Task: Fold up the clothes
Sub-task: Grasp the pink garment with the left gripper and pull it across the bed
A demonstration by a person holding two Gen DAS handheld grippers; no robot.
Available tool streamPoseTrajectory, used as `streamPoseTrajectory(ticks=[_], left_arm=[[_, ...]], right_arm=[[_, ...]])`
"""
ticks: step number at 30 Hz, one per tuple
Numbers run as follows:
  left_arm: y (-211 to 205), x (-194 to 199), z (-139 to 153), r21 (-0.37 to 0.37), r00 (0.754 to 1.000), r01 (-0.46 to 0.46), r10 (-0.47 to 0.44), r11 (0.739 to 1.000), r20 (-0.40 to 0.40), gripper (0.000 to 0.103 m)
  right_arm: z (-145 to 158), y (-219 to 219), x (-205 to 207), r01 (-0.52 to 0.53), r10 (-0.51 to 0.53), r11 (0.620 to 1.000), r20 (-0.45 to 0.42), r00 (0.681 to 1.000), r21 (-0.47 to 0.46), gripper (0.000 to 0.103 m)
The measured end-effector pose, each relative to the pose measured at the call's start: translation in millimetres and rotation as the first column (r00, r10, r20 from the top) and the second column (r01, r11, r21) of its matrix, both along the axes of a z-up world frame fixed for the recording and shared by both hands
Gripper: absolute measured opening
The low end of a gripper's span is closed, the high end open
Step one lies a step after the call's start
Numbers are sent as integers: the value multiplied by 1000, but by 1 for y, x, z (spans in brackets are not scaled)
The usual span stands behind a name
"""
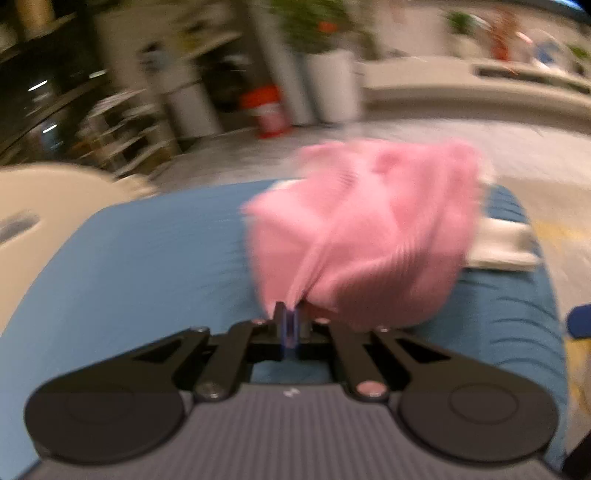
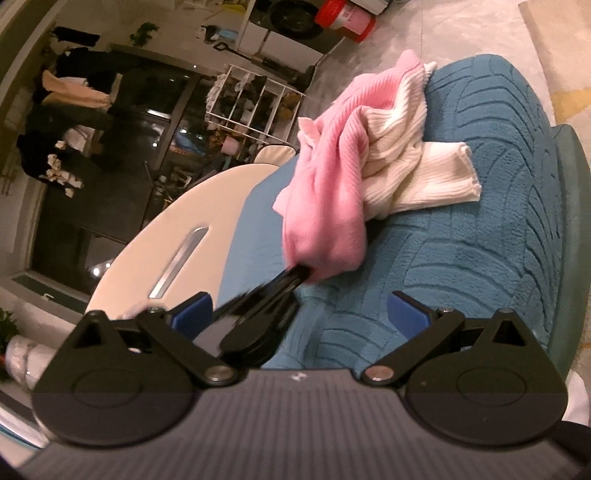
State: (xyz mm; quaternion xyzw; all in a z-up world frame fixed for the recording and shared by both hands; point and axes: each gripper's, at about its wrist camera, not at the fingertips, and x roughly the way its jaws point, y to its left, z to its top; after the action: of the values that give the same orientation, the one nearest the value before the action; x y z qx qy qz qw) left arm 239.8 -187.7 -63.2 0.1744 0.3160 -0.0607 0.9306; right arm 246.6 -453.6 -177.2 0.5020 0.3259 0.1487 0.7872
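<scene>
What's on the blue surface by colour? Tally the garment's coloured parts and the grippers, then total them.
Pink part of the knit garment: 1
White part of the knit garment: 1
Grippers: 2, the left gripper shut on the pink knit, the right gripper open over the blue blanket
Total: 4

Pale floor (image 2: 461, 33), white shelving (image 2: 255, 107)

A blue quilted cover (image 2: 480, 236) with curved stitching spreads over the work surface. Beside its left edge lies a cream oval tabletop (image 2: 177, 229) with a metal slot. Beyond the cover, on the floor, stand a white wire rack (image 2: 255, 107) and a red bucket (image 2: 345, 18).
</scene>
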Motion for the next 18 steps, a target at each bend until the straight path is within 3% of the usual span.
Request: streamPoseTrajectory(ticks=[2,4,6,8,9,11,13,14,16,18], left_arm=[[27,-16,5,-11,996,-87,88,996,26,4],[78,-50,14,-13,967,-243,243,970,71,4],[109,-71,18,-8,941,-327,326,945,94,4],[168,-112,23,4,858,-497,491,868,148,4],[202,-126,23,1,791,-596,586,803,173,4],[248,-143,16,-25,687,-717,713,696,145,4],[286,-164,0,-80,615,-780,784,621,81,11],[296,-173,-8,-104,598,-793,800,600,56,20],[304,-175,-15,-92,544,-835,839,543,11,16],[308,-173,-3,-106,530,-839,845,534,62,25]], right_arm=[[3,3,-1,-9,10,999,8,1000,-30,103],[6,8,-2,-20,21,998,16,1000,-66,103],[9,13,-3,-30,32,994,22,999,-101,103],[13,20,-4,-42,46,989,30,998,-141,103],[16,24,-5,-50,56,985,33,998,-163,103],[21,34,-7,-71,81,975,36,996,-211,103],[26,47,-7,-106,117,961,24,993,-257,103],[29,56,-6,-130,139,950,12,990,-283,103],[33,70,-6,-163,169,926,-12,986,-340,103],[42,94,-9,-190,205,879,-13,979,-437,103]])
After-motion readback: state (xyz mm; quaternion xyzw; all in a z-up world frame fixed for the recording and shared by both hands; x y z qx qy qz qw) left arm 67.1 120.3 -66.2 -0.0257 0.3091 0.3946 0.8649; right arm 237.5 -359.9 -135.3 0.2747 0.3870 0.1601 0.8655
